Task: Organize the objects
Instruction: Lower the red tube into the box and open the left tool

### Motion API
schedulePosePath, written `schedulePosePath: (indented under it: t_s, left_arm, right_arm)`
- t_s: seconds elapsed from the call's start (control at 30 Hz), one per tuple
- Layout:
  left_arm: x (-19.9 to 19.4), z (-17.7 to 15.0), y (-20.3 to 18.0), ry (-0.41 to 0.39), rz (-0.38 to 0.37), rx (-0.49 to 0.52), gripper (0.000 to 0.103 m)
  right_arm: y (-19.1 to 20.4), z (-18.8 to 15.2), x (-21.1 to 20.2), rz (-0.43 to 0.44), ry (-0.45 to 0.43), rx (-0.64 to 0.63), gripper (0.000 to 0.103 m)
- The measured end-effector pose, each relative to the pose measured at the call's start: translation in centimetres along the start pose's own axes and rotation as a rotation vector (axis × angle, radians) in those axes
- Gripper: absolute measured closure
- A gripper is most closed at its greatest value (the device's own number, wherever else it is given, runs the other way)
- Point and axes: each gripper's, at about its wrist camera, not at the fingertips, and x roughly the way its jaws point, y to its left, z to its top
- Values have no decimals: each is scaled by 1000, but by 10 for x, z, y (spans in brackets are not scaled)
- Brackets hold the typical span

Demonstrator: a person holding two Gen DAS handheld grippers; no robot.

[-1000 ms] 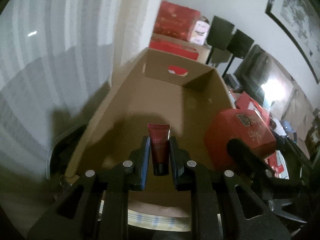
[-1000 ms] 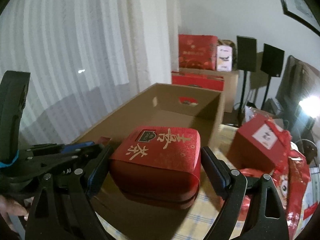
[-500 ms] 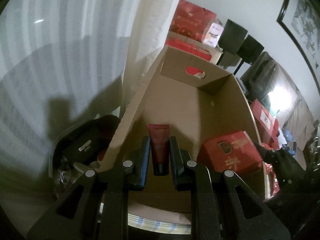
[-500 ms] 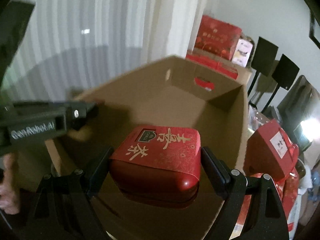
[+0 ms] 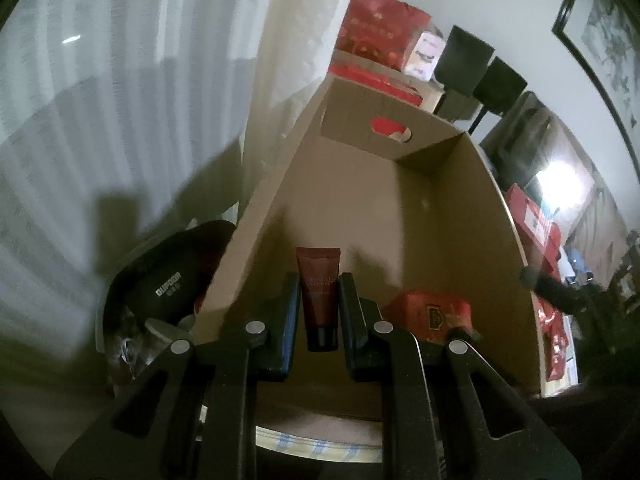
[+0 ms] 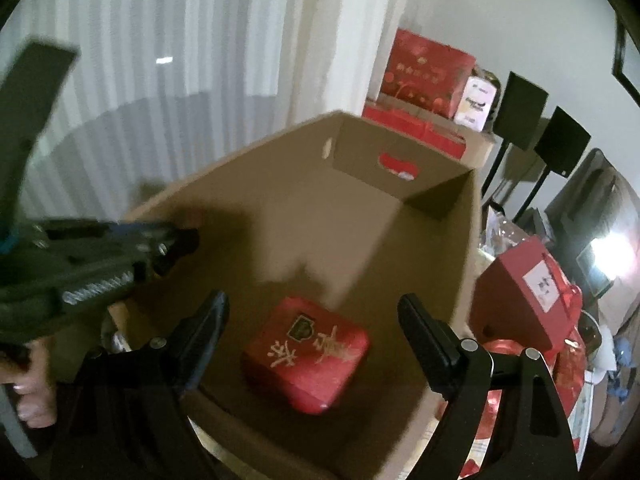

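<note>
My left gripper is shut on a small dark red tube, cap toward me, held over the near left part of an open cardboard box. My right gripper is open and empty above the box. A red tea box with gold characters lies on the box floor below and between its fingers. The same red box shows low right in the left wrist view. The left gripper also shows at the left in the right wrist view.
A red gift box with a white label stands right of the cardboard box. A black pouch lies in a bin left of it. Red boxes and black speakers stand at the back. White curtains hang left.
My right gripper opened and let go of the red tea box, which now lies on the cardboard box floor. Both grippers rose and tilted down over the box. The left still holds the tube.
</note>
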Motion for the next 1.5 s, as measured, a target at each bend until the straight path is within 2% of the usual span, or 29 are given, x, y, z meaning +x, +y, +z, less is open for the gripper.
schedulePosePath:
  t_s: [0.17,0.37,0.53,0.7,0.8,0.93,1.03,1.5]
  left_arm:
    - [5,-2,-12,17,-4,35,85]
    - [14,-7,-25,47,25,74,84]
    - [11,-6,-30,42,16,66,62]
    - [2,-6,-36,7,-3,61,27]
    - [-5,-6,-46,-27,6,81,14]
    - [-13,-8,-59,-56,17,116,3]
    - [-16,-10,-72,-62,8,156,2]
    - [-18,-24,-131,-53,-94,249,0]
  right_arm:
    - [-25,4,-23,-4,-44,73,14]
    - [-60,-4,-36,-20,-48,163,14]
    - [-79,-18,-41,-20,-41,218,14]
    - [-94,-30,-46,15,-41,261,14]
    - [-102,-36,-50,-3,-41,273,14]
    - [-116,-44,-59,-25,-50,305,8]
    - [-127,-49,-65,-29,-51,338,2]
    - [-175,-86,-98,-163,-63,406,2]
